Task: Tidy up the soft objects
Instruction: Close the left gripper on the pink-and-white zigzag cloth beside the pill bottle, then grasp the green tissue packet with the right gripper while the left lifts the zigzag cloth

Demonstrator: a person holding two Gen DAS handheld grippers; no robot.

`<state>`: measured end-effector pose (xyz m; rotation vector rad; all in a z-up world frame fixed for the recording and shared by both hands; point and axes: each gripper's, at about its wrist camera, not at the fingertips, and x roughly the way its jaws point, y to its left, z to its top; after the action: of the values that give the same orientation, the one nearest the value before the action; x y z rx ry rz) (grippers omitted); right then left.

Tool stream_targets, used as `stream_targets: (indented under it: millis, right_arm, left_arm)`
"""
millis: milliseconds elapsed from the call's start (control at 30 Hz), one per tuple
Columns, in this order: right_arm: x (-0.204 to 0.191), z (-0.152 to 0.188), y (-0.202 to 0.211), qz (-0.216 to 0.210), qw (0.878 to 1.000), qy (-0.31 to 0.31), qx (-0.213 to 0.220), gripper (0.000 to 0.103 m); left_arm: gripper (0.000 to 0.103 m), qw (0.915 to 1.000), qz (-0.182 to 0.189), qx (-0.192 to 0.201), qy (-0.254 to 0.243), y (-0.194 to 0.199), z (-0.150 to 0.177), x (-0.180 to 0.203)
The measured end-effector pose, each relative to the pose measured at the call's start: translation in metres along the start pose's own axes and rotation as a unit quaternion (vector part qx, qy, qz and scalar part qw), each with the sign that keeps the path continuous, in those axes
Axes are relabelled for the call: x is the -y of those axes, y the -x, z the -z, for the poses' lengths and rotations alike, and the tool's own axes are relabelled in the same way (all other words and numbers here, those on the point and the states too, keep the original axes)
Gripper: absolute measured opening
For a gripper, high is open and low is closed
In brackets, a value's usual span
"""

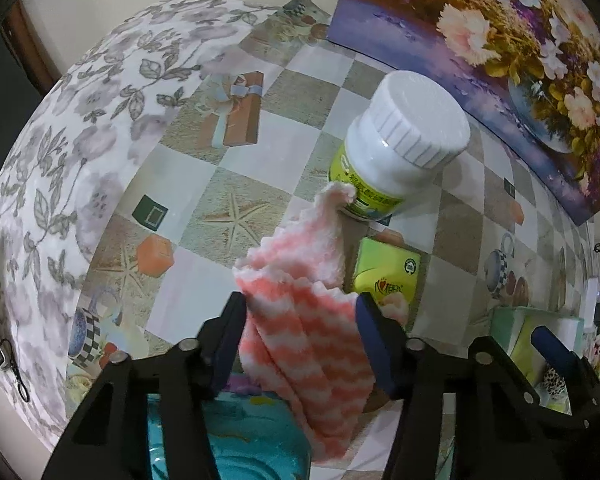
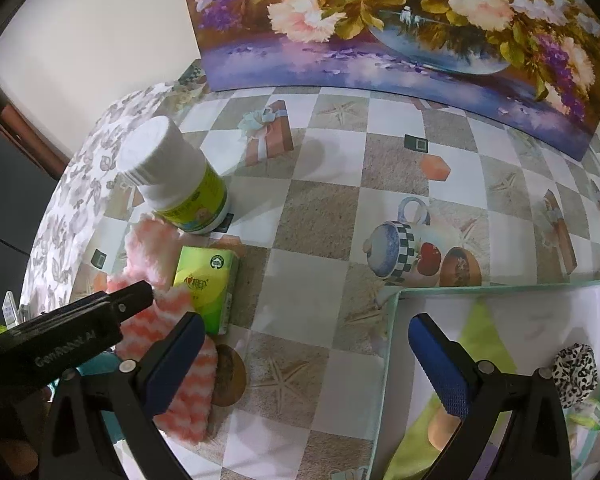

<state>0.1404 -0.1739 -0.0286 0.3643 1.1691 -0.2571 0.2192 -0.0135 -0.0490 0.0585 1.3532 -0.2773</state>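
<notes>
Pink-and-white striped cloth pinched between left gripper jaws, lifted off checkered tablecloth.

Hangs bunched beside white-capped pill bottle and green tissue pack, likely headed for box at right, where leopard-print scrunchie already lies. Right gripper waits near box, jaws spread, holding nothing. "GenRobot.AI" legible on left gripper's side; bottle label and tissue-pack lettering too blurred to read.

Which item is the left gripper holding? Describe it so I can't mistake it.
On the checkered tablecloth below the flower painting, left of the green tissue pack, the left gripper pinches a fluffy cloth. Only it has pink and white wavy stripes.
</notes>
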Motion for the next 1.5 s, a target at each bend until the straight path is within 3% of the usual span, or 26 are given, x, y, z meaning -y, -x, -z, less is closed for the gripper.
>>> stream_targets:
  millis: [200,333,533,1033,1200,1433,1500]
  right_arm:
    - [0.000,0.000,0.001,0.002,1.000,0.000,0.001,0.103]
    - [0.000,-0.001,0.001,0.002,1.000,0.002,0.000,0.103]
    - [-0.001,-0.001,0.000,-0.011,1.000,0.001,0.002,0.103]
    - [-0.034,0.000,-0.019,-0.042,0.998,0.034,0.039,0.101]
    - [-0.052,0.001,-0.034,-0.043,0.997,0.060,0.036,0.093]
    - [-0.071,0.000,-0.049,-0.051,0.995,0.076,0.034,0.091]
    - [-0.075,0.002,-0.058,-0.040,0.995,0.083,0.025,0.082]
  left_arm:
    - [0.047,0.9998,-0.020,0.003,-0.008,-0.003,0.002,0.001]
    - [0.027,0.9994,-0.034,0.006,-0.006,-0.006,0.002,-0.002]
    - [0.008,0.9991,-0.031,0.015,0.027,-0.005,0.000,-0.016]
    - [0.006,0.9894,-0.015,0.098,0.106,0.039,-0.012,-0.052]
    - [0.006,0.9856,-0.014,0.107,0.131,0.046,-0.013,-0.068]
    - [0.006,0.9837,-0.009,0.112,0.141,0.051,-0.013,-0.075]
    - [0.006,0.9838,-0.009,0.111,0.141,0.050,-0.014,-0.075]
